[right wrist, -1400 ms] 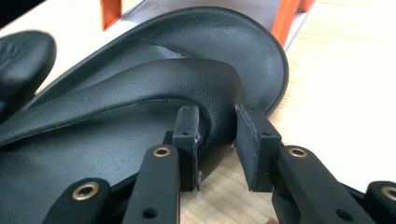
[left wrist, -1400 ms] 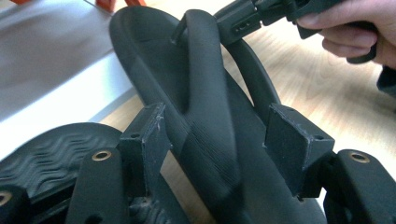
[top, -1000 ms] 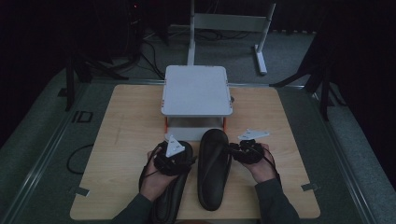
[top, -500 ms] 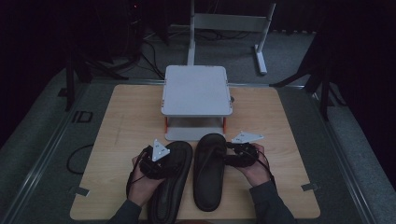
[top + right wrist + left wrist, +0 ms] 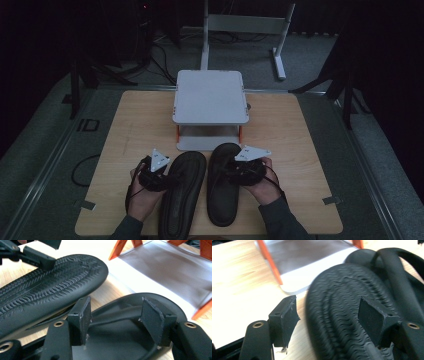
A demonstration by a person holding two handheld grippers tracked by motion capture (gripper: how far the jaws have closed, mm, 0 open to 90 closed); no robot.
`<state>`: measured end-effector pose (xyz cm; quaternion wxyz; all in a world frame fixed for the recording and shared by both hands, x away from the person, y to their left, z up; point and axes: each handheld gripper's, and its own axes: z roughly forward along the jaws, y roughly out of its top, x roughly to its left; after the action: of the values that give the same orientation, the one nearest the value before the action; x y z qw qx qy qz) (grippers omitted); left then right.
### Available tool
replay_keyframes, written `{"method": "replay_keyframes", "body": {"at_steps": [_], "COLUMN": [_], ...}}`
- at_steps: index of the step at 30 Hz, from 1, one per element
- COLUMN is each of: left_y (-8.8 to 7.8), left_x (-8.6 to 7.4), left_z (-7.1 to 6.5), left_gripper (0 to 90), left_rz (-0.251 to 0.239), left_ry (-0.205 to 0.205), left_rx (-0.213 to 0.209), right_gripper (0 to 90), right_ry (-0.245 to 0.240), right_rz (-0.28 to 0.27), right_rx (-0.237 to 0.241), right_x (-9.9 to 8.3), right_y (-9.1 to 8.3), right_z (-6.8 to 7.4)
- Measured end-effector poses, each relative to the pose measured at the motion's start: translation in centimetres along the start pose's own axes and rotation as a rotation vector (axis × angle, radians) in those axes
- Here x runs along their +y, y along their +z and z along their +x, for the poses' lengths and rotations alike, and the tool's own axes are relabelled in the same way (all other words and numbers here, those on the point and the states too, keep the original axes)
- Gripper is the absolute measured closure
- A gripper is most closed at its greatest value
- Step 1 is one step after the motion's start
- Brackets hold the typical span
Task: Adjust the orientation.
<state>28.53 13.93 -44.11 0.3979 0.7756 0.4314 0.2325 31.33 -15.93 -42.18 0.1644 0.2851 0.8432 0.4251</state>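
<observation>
Black flip-flops lie side by side on the wooden table [image 5: 125,120], in front of the white stand [image 5: 210,97]. Left gripper [image 5: 152,172], jaws apart and just closing a little, holds nothing beside the upside-down flip-flop [image 5: 182,192]. Right gripper [image 5: 245,170], jaws just opening, is empty over the right flip-flop [image 5: 222,185]. Grab edges firmly.

- The room is dim; its back and sides are lost in near-black.
- A pale wooden surface [image 5: 130,120] lies in the middle, on a grey floor [image 5: 45,145].
- A white stand with orange legs [image 5: 210,97] sits on the surface at its far middle.
- Behind it rises a grey metal frame [image 5: 245,25], with black cables [image 5: 165,50] trailing on the floor just beside it.
- A cable loop [image 5: 82,167] lies off the surface's left edge.
</observation>
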Motion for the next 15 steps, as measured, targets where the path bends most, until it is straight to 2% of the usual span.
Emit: {"method": "replay_keyframes", "body": {"at_steps": [1, 5, 10, 13, 15], "left_y": [-0.3, -0.4, 0.2, 0.6, 0.9], "left_x": [-0.2, -0.8, -1.3, -1.7, -2.0], "left_z": [0.7, 1.8, 2.5, 2.9, 3.3], "left_gripper": [32.0, 32.4, 32.7, 32.7, 32.9], "left_rz": [0.007, 0.025, 0.047, 0.068, 0.084], "left_ry": [-0.01, -0.026, -0.041, -0.039, -0.052], "left_rx": [0.024, 0.056, 0.067, 0.083, 0.089], "right_gripper": [40.8, 40.0, 39.8, 38.6, 38.5], "right_ry": [-0.001, -0.025, -0.037, -0.063, -0.075], "right_rz": [0.001, 0.021, 0.043, 0.065, 0.071], "right_rx": [0.005, 0.016, 0.017, 0.015, 0.007], "right_x": [0.0, 0.1, 0.0, -0.1, -0.1], "right_y": [0.2, 1.3, 2.1, 2.7, 2.9], "right_z": [0.1, 0.7, 1.2, 1.6, 1.8]}}
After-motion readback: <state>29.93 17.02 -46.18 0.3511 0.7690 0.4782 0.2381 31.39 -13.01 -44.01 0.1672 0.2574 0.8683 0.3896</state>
